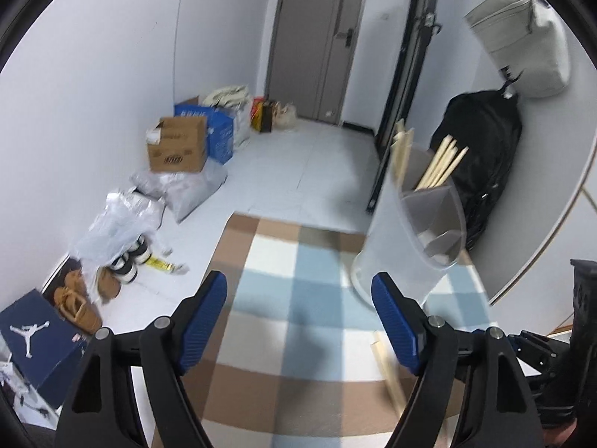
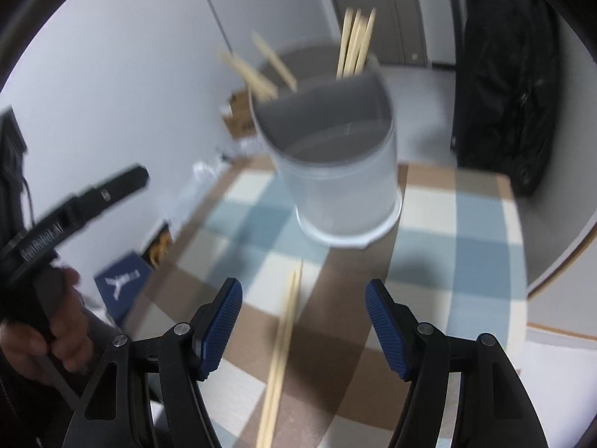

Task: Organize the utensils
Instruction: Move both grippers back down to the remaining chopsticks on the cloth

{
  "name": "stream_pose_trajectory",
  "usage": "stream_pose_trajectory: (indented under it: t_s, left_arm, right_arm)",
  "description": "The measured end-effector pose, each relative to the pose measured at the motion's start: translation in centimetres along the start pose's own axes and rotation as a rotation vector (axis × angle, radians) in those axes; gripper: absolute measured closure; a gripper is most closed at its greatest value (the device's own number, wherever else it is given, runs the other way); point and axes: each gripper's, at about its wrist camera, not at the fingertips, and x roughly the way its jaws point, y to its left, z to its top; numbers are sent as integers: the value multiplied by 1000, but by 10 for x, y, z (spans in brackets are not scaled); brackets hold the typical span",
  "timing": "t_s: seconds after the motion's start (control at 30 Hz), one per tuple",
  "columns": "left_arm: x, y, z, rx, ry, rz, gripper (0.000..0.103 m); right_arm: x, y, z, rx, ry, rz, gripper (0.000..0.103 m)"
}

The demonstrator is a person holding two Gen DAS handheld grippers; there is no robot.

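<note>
A translucent utensil holder point(image 1: 406, 231) point(image 2: 335, 171) with grey dividers stands on the checked tablecloth point(image 1: 298, 261). Several wooden chopsticks point(image 1: 444, 164) point(image 2: 354, 41) stick up from its far compartments. A loose pair of chopsticks point(image 2: 283, 347) point(image 1: 388, 369) lies on the cloth in front of the holder. My left gripper point(image 1: 298, 287) is open above the cloth, left of the holder, with nothing between its blue pads. My right gripper point(image 2: 303, 291) is open too. The loose pair runs between its fingers, nearer the left one, and the pads are not touching it.
A black backpack point(image 1: 481, 156) and a beige bag point(image 1: 522, 37) hang on the wall to the right. Cardboard boxes point(image 1: 179, 145), plastic bags, shoes and a dark blue shoe box point(image 1: 33, 339) crowd the floor at left. A hand point(image 2: 63, 328) holds the other gripper's handle at left.
</note>
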Motion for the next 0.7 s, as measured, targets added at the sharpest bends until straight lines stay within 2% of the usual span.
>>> stream_pose_trajectory:
  t_s: [0.07, 0.13, 0.2, 0.27, 0.43, 0.7]
  left_arm:
    - [7, 5, -2, -14, 28, 31, 27]
    - [10, 10, -3, -42, 56, 26, 27]
    - [9, 12, -5, -45, 69, 27, 27]
    - [9, 13, -6, -42, 78, 26, 27]
    - [15, 20, -8, -82, 121, 26, 27]
    - [16, 35, -7, -143, 140, 25, 27]
  right_arm:
    - [14, 2, -5, -15, 44, -12, 46]
    - [29, 3, -8, -27, 89, -28, 53]
    - [39, 3, -7, -33, 112, -43, 55]
    - [48, 3, -5, -39, 127, -53, 63]
    - [66, 7, 7, -52, 147, -97, 72]
    - [90, 14, 20, -66, 177, -161, 80]
